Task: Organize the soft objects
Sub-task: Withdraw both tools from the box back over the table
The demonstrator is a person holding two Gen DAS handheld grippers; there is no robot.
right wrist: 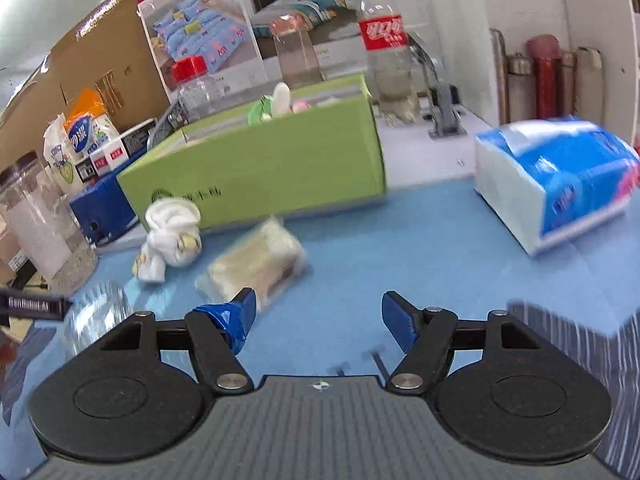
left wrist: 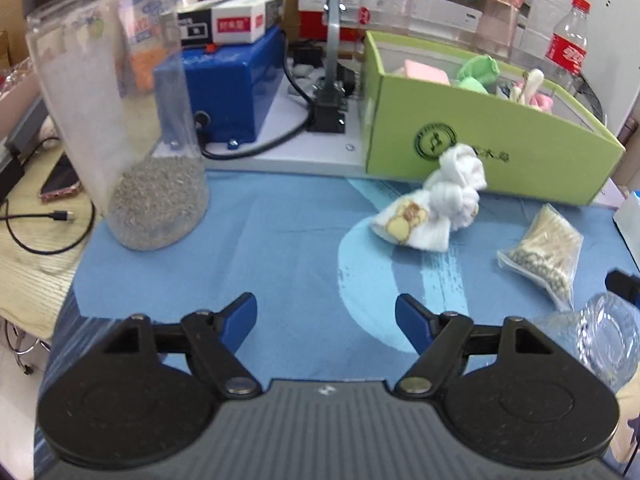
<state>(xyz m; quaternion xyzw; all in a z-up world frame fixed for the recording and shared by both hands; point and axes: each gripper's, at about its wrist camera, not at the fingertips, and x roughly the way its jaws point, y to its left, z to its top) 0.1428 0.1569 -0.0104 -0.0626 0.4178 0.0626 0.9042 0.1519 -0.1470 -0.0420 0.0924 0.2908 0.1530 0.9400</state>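
Left tool point(left wrist: 326, 312): fingers spread wide, holding nothing. The knotted white cloth point(left wrist: 436, 204) lies on the desk point(left wrist: 260, 240) ahead of it and to its right, touching the front wall of the green box point(left wrist: 480, 128).

Right tool point(right wrist: 316, 312): fingers likewise spread wide, holding nothing. The cloth point(right wrist: 172, 236) lies ahead and well to its left; the cotton-swab packet point(right wrist: 256, 268) sits just ahead-left, long axis running diagonally. Judgement: the right tool is nearer the packet, the left tool faces the cloth more squarely.

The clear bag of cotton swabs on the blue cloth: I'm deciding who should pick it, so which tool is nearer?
Right. The clear bag of cotton swabs lies just ahead of the open right tool, by its left finger; from the left tool it sits farther off, ahead-right.
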